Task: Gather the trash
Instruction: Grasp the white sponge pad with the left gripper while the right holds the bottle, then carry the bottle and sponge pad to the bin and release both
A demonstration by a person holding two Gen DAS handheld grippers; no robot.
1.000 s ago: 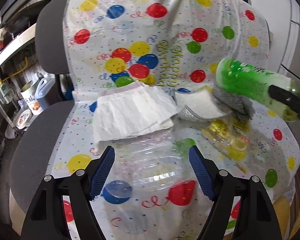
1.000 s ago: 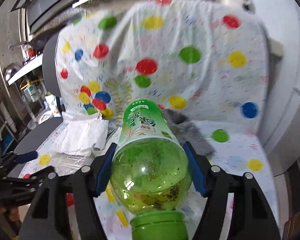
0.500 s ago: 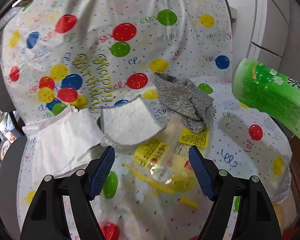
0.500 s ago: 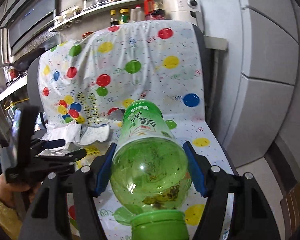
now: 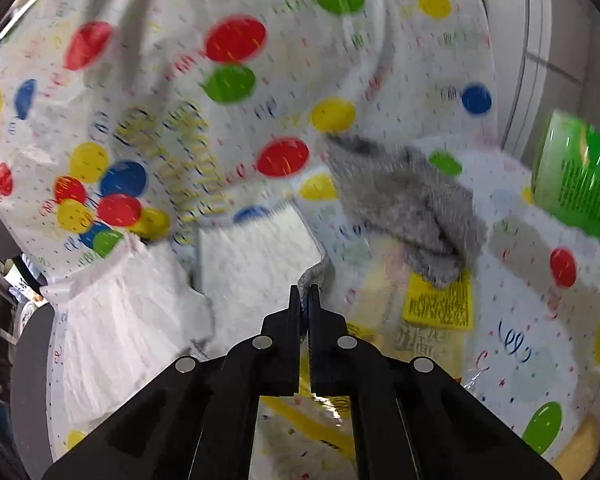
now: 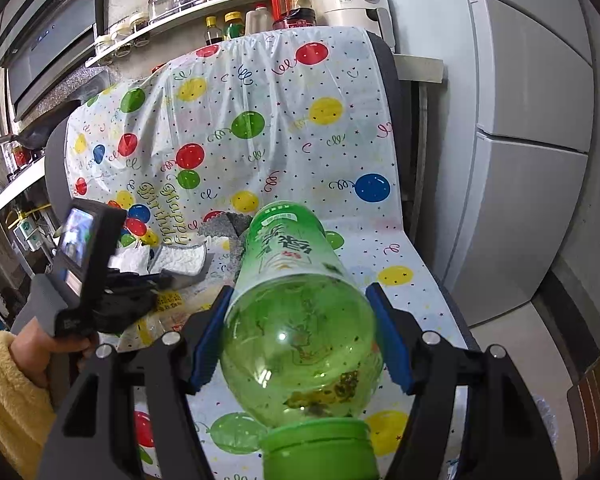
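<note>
Left wrist: left gripper (image 5: 305, 300) fingers shut, pad's edge (image 5: 312, 276) beside.

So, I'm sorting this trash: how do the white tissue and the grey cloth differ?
The white tissue lies fairly flat and wrinkled at the seat's left; the grey cloth is bunched and fuzzy, further right. The cloth overlaps a yellow wrapper; the tissue doesn't. Both lie loose on the seat.
</note>
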